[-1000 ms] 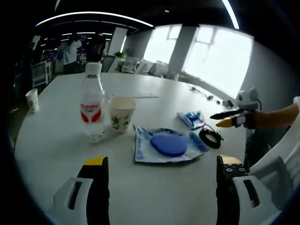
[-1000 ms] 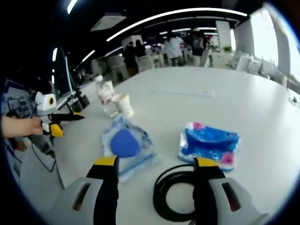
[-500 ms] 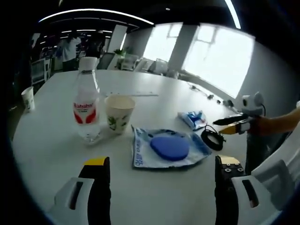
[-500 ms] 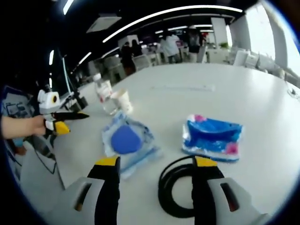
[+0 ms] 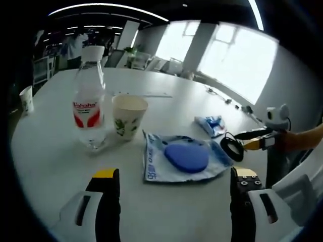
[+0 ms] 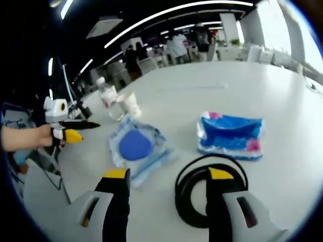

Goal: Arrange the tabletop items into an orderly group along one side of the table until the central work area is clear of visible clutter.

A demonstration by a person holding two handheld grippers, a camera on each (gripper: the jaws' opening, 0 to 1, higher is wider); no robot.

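1. Closing in on the coiled black cable [image 6: 211, 194]: right gripper [image 6: 169, 174] now over it, one yellow-tipped finger [image 6: 220, 174] lying across the loop, where a second ago the coil lay lower and further off in the right gripper view. Fingers apart, nothing clamped.
2. Drawing nearer the items too on the left side: water bottle [image 5: 89, 105] and paper cup [image 5: 128, 115] looming larger than before in the left gripper view. Left gripper [image 5: 171, 174] fingers wide apart, empty, hovering above bare table [image 5: 45, 166].
3. Judging from this: first pick probably the cable, not yet gripped; nothing regrouped so far. Bottle and cup stand just beside each other; flat clear pouch with a blue disc [image 5: 186, 157] lies mid-table; blue wipes packet [image 6: 231, 137] sits beyond the cable, further from the near edge.
4. Spotting a second small paper cup [image 5: 25, 99] well apart near the far-left edge, and a long thin white strip [image 5: 146, 95] behind the cup, too faint to identify.
5. Hard to make out: print on pouch and packet, blurred; whether the bottle holds liquid; exact height of the right fingers above the cable, touching or just over it cannot be told. Background people and chairs only smears.
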